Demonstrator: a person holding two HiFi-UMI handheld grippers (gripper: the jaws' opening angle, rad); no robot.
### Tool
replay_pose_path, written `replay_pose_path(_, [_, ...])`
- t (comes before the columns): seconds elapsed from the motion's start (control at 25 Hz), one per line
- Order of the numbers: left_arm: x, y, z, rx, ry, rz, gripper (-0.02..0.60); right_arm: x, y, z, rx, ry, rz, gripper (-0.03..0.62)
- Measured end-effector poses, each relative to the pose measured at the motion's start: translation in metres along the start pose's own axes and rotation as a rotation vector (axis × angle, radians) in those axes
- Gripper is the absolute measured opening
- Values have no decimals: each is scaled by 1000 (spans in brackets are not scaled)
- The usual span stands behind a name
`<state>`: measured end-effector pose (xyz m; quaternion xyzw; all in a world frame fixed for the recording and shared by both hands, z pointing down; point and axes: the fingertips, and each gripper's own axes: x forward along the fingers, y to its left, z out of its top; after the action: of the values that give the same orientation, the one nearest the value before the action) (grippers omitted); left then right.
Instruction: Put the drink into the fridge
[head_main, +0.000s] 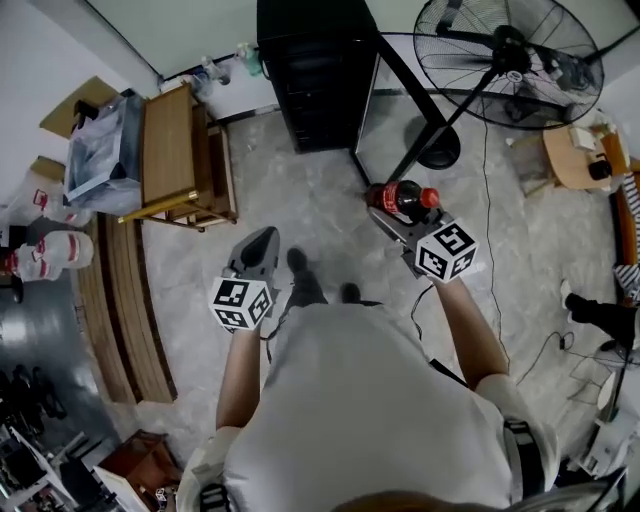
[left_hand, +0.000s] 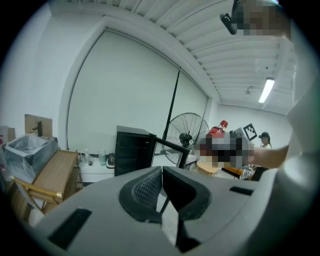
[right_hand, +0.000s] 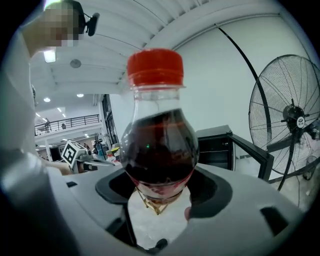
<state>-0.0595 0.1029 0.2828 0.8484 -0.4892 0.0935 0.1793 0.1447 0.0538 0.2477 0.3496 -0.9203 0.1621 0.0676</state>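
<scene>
Drink bottle (right_hand: 159, 150), red cap, label print unreadable, clamped in right tongs (right_hand: 161, 187); left tongs (left_hand: 162, 175) closed.

A black standing fan (head_main: 512, 58) and a wooden table (head_main: 168, 142) stand on grey marbled floor (head_main: 310, 195).

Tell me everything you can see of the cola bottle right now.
The cola bottle is clear plastic with a red screw cap. Dark drink fills it to the shoulder, and a red label shows lower down. The right gripper clamps its body between both jaws, cap uppermost in that gripper's view. It is held above the floor, short of the open black fridge.
</scene>
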Motion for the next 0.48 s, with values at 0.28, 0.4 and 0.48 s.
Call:
replay_pose_path(0.28, [51,72,22,34,38,-102,8,62,-29,17,27,-25,-100,305])
replay_pose_path(0.4, [72,105,33,63,39,-146,8,96,-42,24,36,-32,-135,305])
replay_pose_path(0.48, [86,124,37,82,42,-174,8,116,-52,26,34,-32,-162,305])
